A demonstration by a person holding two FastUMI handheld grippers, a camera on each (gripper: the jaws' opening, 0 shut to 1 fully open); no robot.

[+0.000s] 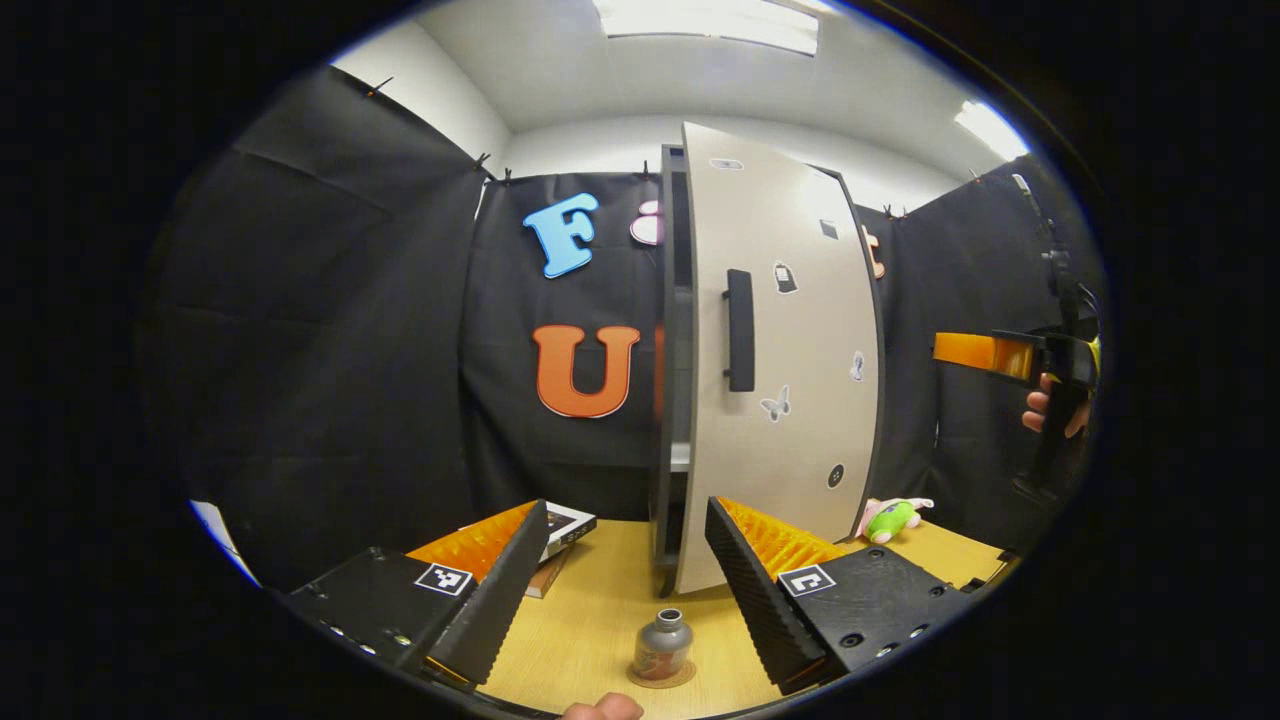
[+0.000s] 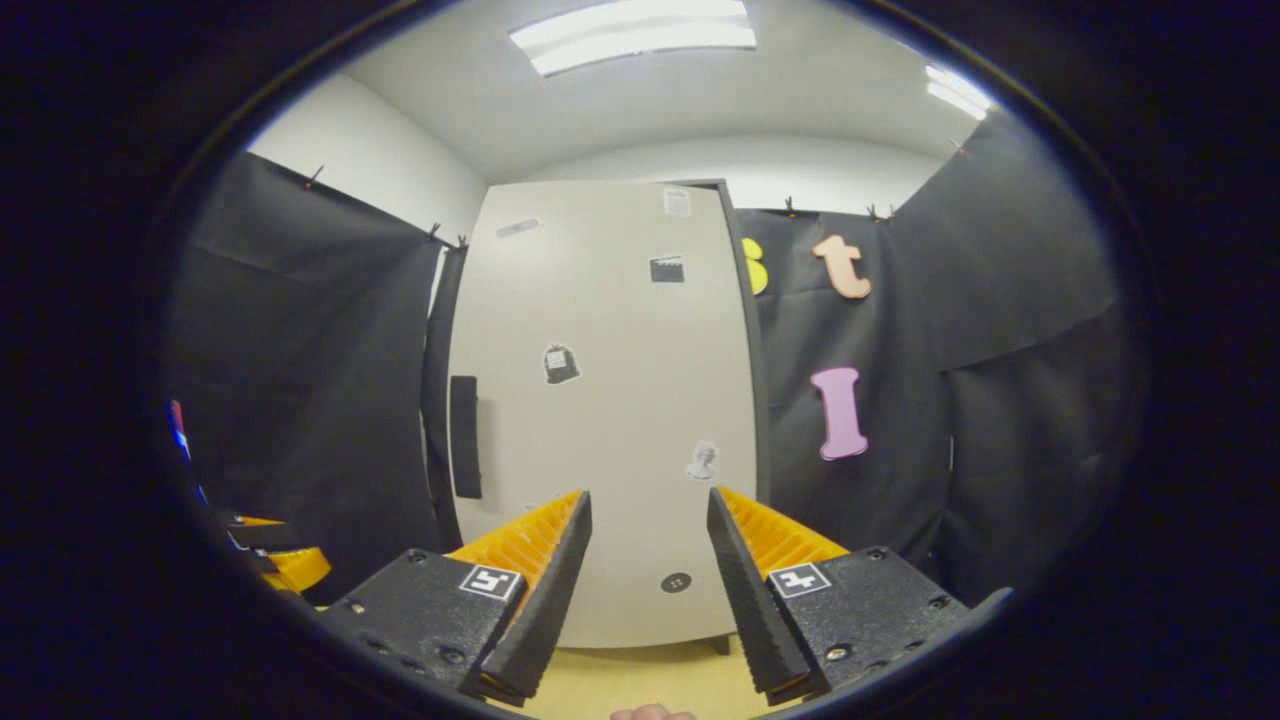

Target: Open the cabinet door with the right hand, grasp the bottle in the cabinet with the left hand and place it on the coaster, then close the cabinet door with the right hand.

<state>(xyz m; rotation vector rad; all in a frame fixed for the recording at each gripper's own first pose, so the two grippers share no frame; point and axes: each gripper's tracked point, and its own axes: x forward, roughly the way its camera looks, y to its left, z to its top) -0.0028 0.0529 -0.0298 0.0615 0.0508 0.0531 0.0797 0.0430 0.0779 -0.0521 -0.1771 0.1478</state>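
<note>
Cabinet door [image 1: 775,360] w/ its dark handle [image 1: 739,330] looks nearly shut but a gap shows at its edge, so I judge the last step, closing it w/ the right gripper [image 2: 648,560], isn't finished; that gripper's fingers are spread apart, empty, facing the door front. Bottle [image 1: 662,645] is already out, standing upright on the coaster [image 1: 661,676] on the wooden table [image 1: 600,610], w/ the left gripper [image 1: 617,575] open above it, holding nothing. Nearby: books [image 1: 558,545] at left, plush toy [image 1: 890,517] at right, neither blocking the door.
</note>
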